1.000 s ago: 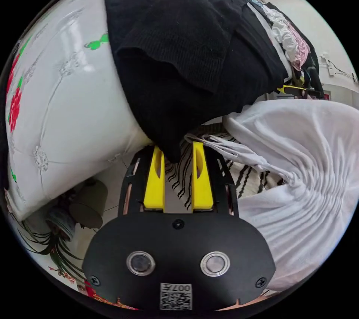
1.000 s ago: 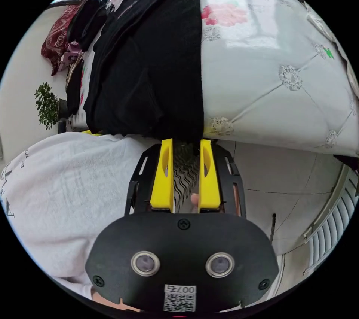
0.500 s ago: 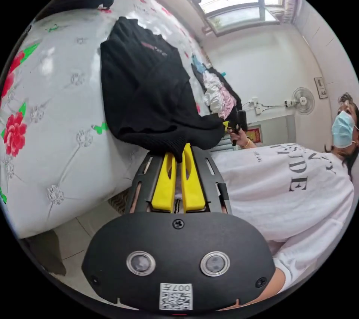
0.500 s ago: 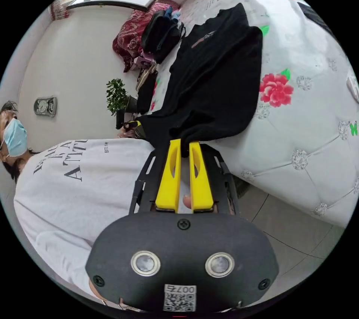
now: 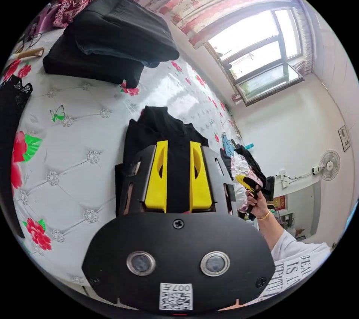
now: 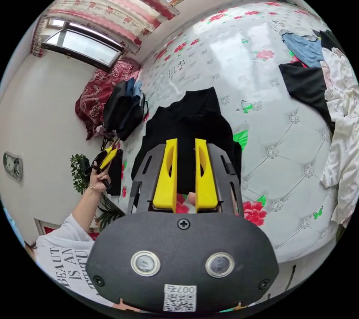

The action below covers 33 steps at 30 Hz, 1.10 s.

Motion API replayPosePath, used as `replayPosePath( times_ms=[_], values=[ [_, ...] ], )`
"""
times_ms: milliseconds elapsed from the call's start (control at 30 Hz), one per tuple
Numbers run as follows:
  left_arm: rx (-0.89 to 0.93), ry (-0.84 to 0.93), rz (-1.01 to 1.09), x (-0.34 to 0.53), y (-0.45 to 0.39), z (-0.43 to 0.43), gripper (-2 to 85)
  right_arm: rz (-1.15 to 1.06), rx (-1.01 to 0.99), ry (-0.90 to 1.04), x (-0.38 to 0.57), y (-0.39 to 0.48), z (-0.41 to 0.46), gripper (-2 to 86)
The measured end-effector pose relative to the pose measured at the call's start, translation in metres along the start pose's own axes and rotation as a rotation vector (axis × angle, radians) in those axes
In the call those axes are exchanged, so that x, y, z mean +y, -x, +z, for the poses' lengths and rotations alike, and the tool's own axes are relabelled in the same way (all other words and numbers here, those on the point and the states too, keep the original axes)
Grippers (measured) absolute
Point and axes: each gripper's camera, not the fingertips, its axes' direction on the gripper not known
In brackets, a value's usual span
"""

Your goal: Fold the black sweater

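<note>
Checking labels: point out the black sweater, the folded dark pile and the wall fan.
black sweater (image 6: 194, 117): right gripper view, on its upper body below the collar.
folded dark pile (image 5: 112, 42): left gripper view, on the top garment.
wall fan (image 5: 330, 164): left gripper view, on the round head.

In the right gripper view, bare quilted bed cover (image 6: 284, 139) lies open to the right of the black sweater (image 6: 194, 117), up to the heaped clothes (image 6: 344, 124) at the right edge. In the left gripper view, folded dark clothes (image 5: 112, 45) block the upper left.
</note>
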Motion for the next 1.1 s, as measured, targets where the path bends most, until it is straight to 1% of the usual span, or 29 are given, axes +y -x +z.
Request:
replayPosePath(
  times_ms=[133,167,233,367,500,900,1000,1067,1100],
  values=[
    [-0.175,0.175,-0.001,0.049,0.045,0.018,9.1,0.026,0.088,0.046,0.037,-0.030,0.012,6.5],
    [-0.184,0.216,-0.016,0.061,0.057,0.023,9.5,0.056,0.095,0.057,0.044,-0.041,0.014,7.0],
    [-0.172,0.242,-0.040,0.071,0.069,0.028,9.8,0.099,0.082,0.070,0.048,-0.054,0.018,7.5],
    [-0.136,0.215,-0.002,0.058,0.064,0.038,10.9,0.109,0.084,0.048,0.036,-0.054,0.026,7.9],
    [-0.193,0.223,0.079,0.031,0.047,0.049,10.9,0.060,0.108,0.046,0.007,-0.038,0.039,8.2],
    [-0.204,0.258,0.065,-0.030,0.049,0.122,10.8,0.052,0.172,0.048,-0.062,-0.032,0.081,8.3],
    [-0.229,0.299,0.028,-0.033,0.051,0.147,7.9,0.089,0.148,0.114,-0.075,-0.042,0.104,7.2],
    [-0.256,0.313,0.037,-0.028,0.046,0.158,4.0,0.089,0.136,0.175,-0.077,-0.043,0.117,5.2],
    [-0.262,0.307,0.047,-0.027,0.043,0.158,3.3,0.053,0.176,0.156,-0.075,-0.036,0.115,4.1]
  ],
)
